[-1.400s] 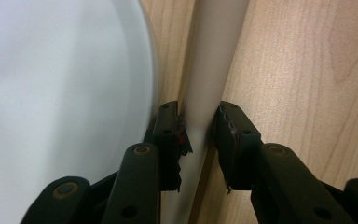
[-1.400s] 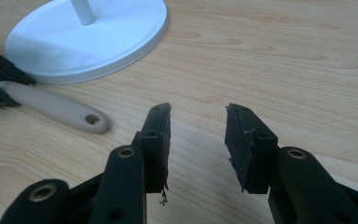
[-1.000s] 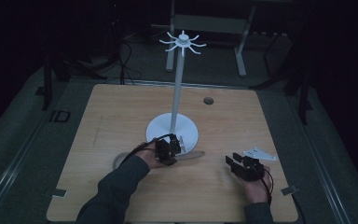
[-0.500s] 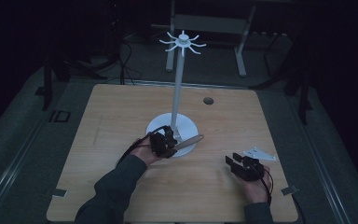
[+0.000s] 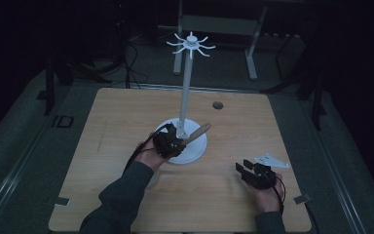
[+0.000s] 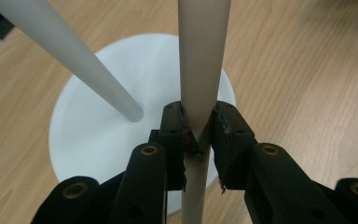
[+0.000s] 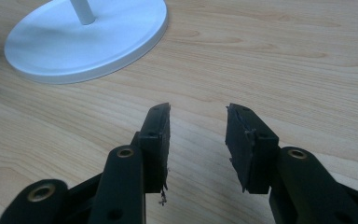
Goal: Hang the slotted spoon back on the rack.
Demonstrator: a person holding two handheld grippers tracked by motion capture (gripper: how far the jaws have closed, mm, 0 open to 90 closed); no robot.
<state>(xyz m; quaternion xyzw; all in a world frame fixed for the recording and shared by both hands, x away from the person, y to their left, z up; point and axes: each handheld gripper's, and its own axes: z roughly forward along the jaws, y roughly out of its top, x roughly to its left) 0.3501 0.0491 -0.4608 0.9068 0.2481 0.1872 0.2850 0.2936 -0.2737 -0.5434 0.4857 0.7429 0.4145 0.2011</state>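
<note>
The place is a dim lab or test room. A bare wooden table (image 5: 126, 126) stands on grey floor mats (image 5: 24, 146). Loose cables (image 5: 126, 63) and metal stand legs (image 5: 251, 53) occupy the dark background.

You have a pale cream handle (image 6: 200, 60) clamped in the black left gripper (image 6: 199, 140). The stand's round base (image 6: 98, 140) and pole (image 6: 70, 46) are white, as are the hooks (image 5: 191, 45) at its top. The tabletop (image 7: 270, 56) is light wood with brown grain lines. Your right gripper (image 7: 198, 140) is black, its pivot screws brass-coloured.
</note>
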